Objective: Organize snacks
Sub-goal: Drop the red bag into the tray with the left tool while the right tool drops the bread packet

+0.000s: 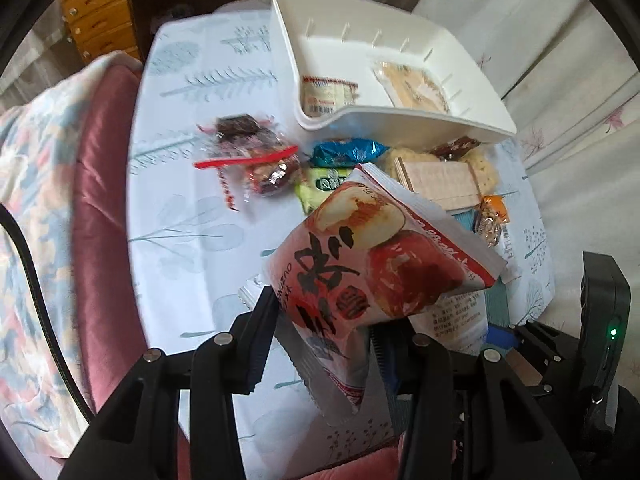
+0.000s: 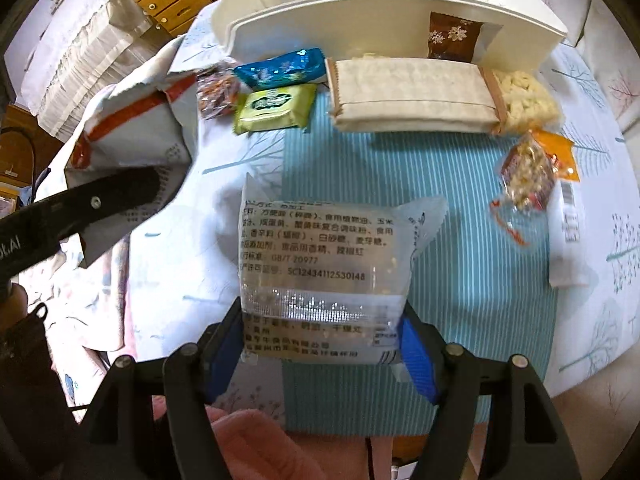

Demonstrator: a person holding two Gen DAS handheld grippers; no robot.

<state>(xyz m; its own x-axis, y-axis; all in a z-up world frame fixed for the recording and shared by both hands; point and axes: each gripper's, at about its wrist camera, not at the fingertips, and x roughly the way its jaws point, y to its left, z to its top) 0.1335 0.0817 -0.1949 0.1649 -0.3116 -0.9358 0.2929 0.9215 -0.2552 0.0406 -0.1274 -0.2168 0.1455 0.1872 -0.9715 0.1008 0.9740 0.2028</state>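
Note:
In the left wrist view my left gripper is shut on a red snack bag printed with apple slices, held tilted above the table. In the right wrist view the blue pads of my right gripper press both sides of a clear packet with black printed text, lifted over the striped cloth. The left gripper's finger and the back of its bag show at that view's left edge. A white bin stands at the far side with two packets inside.
Loose snacks lie in front of the bin: a blue packet, a green packet, a beige wafer pack, a puffed-snack bag, an orange packet, a brown packet and red-wrapped sweets. A quilt lies left of the table.

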